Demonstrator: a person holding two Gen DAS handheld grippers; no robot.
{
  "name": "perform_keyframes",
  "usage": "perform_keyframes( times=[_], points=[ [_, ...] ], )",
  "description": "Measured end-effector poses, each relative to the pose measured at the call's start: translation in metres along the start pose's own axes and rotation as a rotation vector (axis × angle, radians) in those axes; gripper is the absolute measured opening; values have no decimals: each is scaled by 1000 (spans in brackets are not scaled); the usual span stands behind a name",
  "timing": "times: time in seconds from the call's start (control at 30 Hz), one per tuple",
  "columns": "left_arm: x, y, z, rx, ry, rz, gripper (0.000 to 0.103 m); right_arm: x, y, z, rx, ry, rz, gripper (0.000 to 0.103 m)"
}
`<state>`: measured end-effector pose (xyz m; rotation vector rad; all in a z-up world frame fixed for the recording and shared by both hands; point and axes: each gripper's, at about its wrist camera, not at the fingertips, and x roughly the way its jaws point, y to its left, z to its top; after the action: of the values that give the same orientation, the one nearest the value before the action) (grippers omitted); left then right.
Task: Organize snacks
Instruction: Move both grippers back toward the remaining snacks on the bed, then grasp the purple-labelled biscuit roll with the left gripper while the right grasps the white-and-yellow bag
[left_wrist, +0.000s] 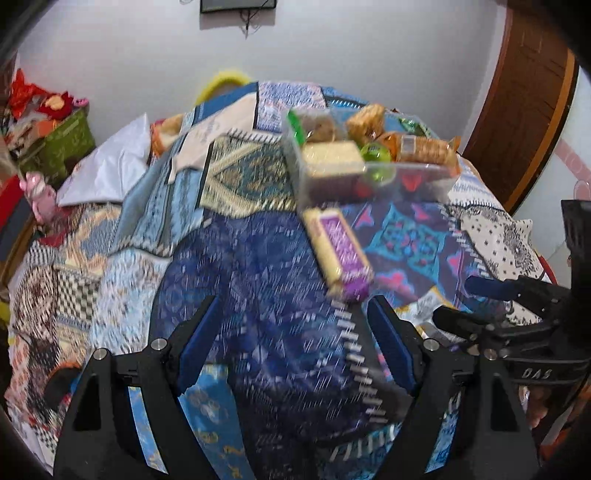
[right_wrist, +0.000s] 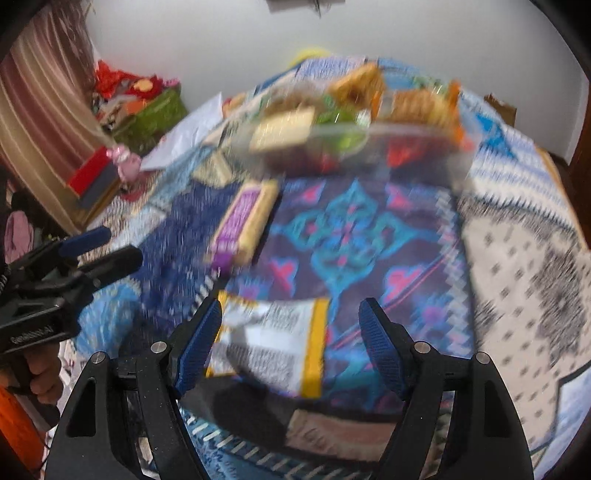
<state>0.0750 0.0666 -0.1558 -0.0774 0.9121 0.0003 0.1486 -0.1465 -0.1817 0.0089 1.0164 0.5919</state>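
item: purple biscuit pack (left_wrist: 339, 254), on the bed quilt (left_wrist: 255, 280) before the clear snack tub (left_wrist: 369, 177); light, stiff, crushable, probably best gripped across its narrow sides; left tool (left_wrist: 291, 332) and right tool (right_wrist: 290, 330) stood apart, empty.

Motion blur smears nearly everything in the right wrist view: the clear tub (right_wrist: 354, 144) of snacks is a streaked jumble, and print on the white-and-yellow packet (right_wrist: 273, 347) can't be read. The purple-labelled biscuit pack (left_wrist: 338, 251) is soft too, its wording lost. The wall fixture (left_wrist: 238, 5) is cut off by the top edge. The bedspread (left_wrist: 258, 280) pattern streaks near the left gripper (left_wrist: 291, 325).
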Motion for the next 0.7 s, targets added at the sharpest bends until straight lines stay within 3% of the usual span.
perform_keyframes(
  times=[0.13, 0.23, 0.37, 0.5, 0.7],
  points=[
    [5, 4, -9, -13, 18, -3, 81, 14, 12, -7, -15, 46, 4, 74],
    [9, 7, -12, -30, 28, -15, 81, 21, 20, -10, -56, 58, -31, 79],
    [17, 6, -12, -42, 43, -23, 81, 28, 30, -14, -145, 62, -87, 78],
    [23, 1, -8, -36, 44, -29, 81, 23, 22, -10, -146, 43, -93, 57],
    [40, -10, 10, -22, 45, -36, 81, 9, -2, -5, -76, -3, -79, 52]
  ],
)
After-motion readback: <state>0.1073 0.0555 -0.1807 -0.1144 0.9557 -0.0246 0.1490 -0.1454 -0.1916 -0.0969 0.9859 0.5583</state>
